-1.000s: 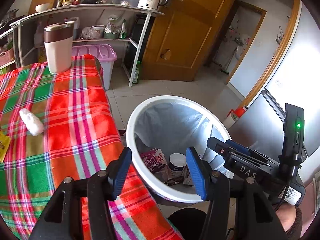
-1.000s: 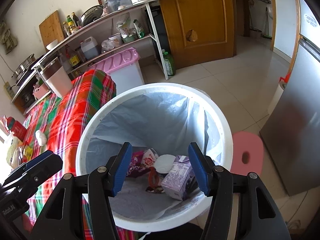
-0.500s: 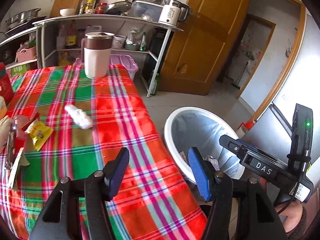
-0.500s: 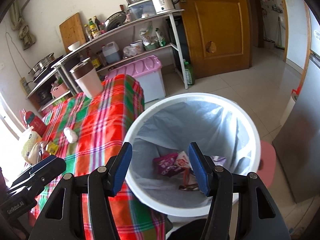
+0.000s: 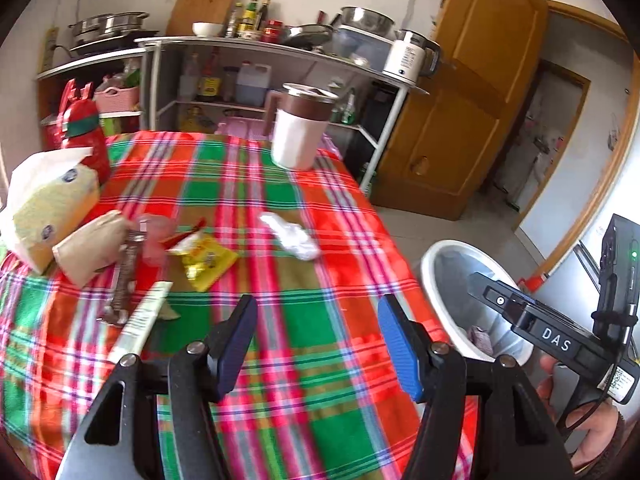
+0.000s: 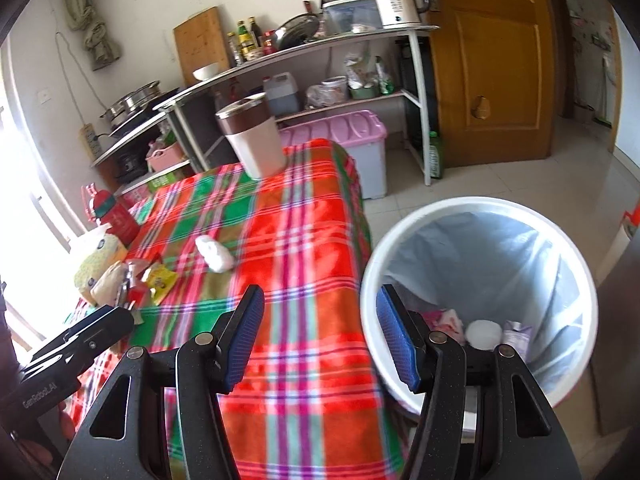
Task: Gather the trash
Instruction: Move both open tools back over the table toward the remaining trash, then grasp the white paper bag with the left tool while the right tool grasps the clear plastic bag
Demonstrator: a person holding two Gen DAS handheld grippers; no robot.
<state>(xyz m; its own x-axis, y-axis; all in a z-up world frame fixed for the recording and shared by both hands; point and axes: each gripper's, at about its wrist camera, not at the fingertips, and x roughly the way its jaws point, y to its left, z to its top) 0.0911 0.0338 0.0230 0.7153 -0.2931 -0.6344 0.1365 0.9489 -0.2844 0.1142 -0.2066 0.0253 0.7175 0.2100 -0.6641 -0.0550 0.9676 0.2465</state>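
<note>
Left wrist view. Left gripper (image 5: 318,344): fingers spread wide, empty, over the near plaid counter (image 5: 304,320).
- Crumpled white wrapper (image 5: 294,236): mid-counter, alone. Judged light, soft, crushable; pinch across the middle bulge.
- Yellow sachet (image 5: 204,260): left of it, touching a cluster of other scraps. Judged thin, slick, flat; take by a raised edge.
- Long white strip (image 5: 140,324): near left. Judged light, flat; lift at one end.
- Trash bin (image 5: 434,276): right, off the counter edge.

Right wrist view. Right gripper (image 6: 320,338): fingers apart, holding nothing, between counter and trash bin (image 6: 376,256). Bin is lined and holds some litter. Crumpled white wrapper (image 6: 214,255) lies farther left.
</note>
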